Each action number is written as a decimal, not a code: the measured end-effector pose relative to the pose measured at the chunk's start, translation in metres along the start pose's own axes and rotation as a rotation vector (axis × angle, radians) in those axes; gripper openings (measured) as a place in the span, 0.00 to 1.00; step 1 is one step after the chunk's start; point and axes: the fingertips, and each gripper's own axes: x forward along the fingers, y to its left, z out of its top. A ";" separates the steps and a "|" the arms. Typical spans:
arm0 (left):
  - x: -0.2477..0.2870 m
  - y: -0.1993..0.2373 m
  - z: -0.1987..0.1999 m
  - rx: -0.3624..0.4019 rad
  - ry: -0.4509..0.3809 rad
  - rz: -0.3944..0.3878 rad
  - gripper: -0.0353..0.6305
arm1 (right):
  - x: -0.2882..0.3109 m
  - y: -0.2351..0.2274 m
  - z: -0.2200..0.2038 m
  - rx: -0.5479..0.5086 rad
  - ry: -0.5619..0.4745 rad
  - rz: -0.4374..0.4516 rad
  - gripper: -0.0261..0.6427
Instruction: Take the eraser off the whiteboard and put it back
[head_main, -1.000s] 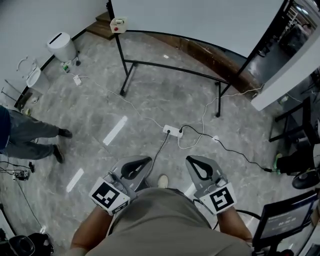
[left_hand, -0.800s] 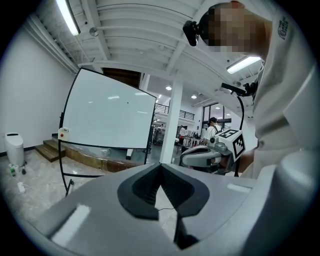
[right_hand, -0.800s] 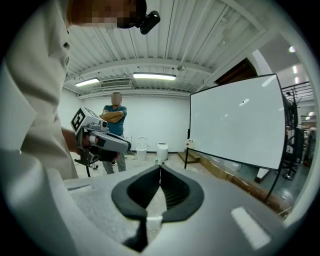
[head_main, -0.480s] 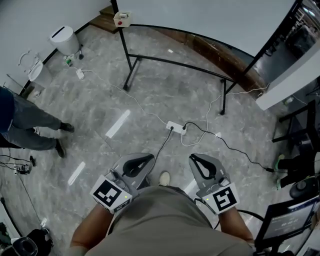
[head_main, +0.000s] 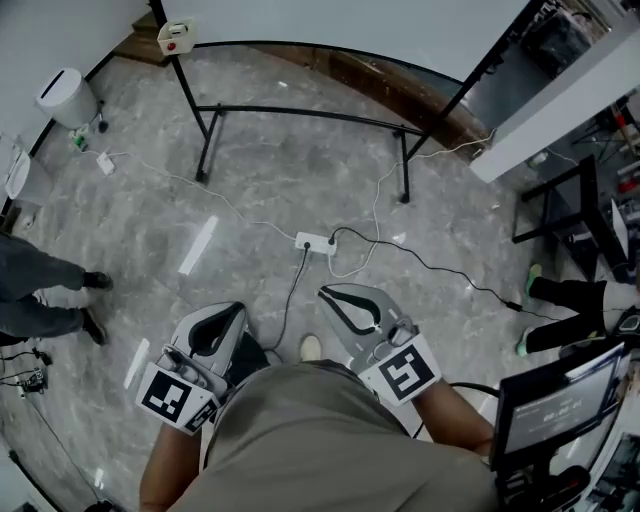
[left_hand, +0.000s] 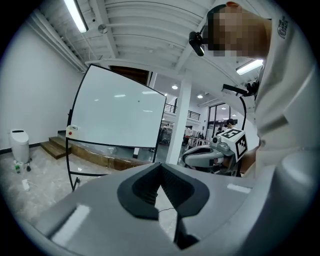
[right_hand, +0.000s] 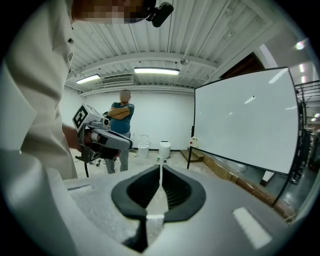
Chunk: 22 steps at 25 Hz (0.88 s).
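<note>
Head view looks steeply down at the floor (head_main: 300, 170); both gripper views face the whiteboard (left_hand: 117, 112) ahead.

The white, black-framed whiteboard (head_main: 350, 25) is cut off by the head view's top edge; the small white red-spotted box (head_main: 175, 35) on its post is too small to identify.

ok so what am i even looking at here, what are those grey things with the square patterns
No robot here: a person carries a two-jaw gripper in each hand: the left gripper and right gripper. The patterned cubes belong to them. The downward picture comes from a camera on the person's head; the other two come from cameras riding on each gripper, looking along its jaws. Both are shut and hold nothing. Ahead stands a whiteboard. On the floor lie a power strip and cables; a white bin stands further off.
</note>
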 end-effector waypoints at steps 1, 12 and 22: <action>0.006 0.006 0.003 0.000 -0.004 -0.013 0.06 | 0.006 -0.005 0.004 -0.001 -0.008 -0.011 0.05; -0.027 0.158 0.027 0.016 -0.007 -0.050 0.06 | 0.151 0.000 0.051 0.012 0.033 -0.077 0.05; -0.008 0.290 0.032 0.050 -0.005 -0.014 0.12 | 0.244 -0.020 0.062 0.046 0.076 -0.146 0.05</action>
